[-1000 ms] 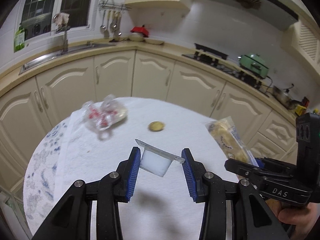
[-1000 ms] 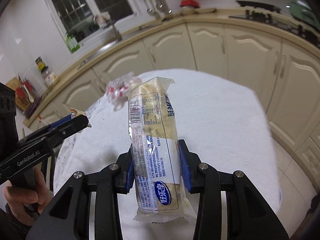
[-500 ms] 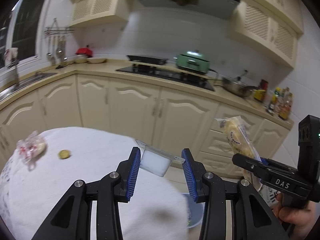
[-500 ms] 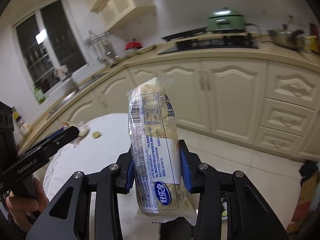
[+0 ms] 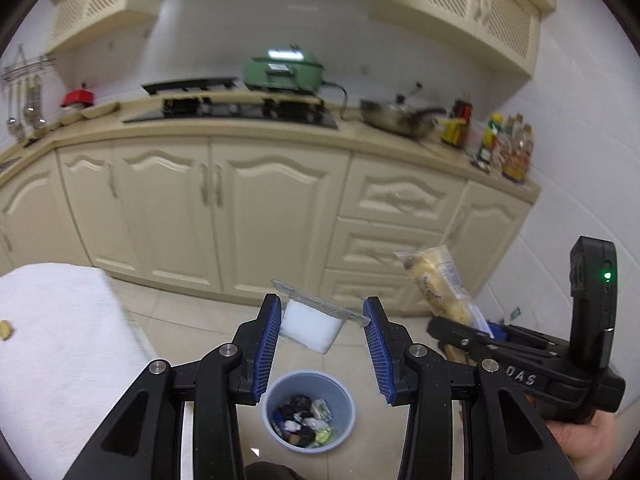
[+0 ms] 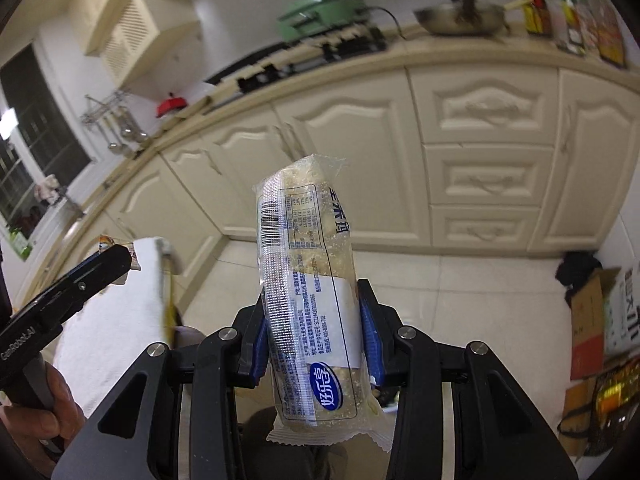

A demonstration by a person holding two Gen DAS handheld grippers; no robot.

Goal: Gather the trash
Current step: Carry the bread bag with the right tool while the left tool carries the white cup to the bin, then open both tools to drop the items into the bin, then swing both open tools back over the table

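Two pieces of trash are in my grip at once. My left tool (image 5: 323, 338) pinches a small clear plastic cup (image 5: 310, 327) with a peeled-back foil rim; the cup sits tilted between the blue pads (image 5: 267, 350), its rim reaching across toward the right-side pad. Below that tool, on the tiled floor, stands a pale blue trash bin (image 5: 308, 414) with crumpled wrappers already lying in it. The cup hangs above the bin, a little toward the cabinets.

My right tool (image 6: 314, 338) is clamped on a long clear snack packet (image 6: 308, 280) printed with a barcode and a blue oval logo; the packet stands nearly upright between the pads, its sealed end hanging below them. In the left wrist view the same packet (image 5: 438, 284) shows off to the right, over the floor near the drawer fronts.

The bench (image 5: 60, 344), draped in a white cloth, lies at the left edge, with a small yellowish scrap (image 5: 5, 330) on it.
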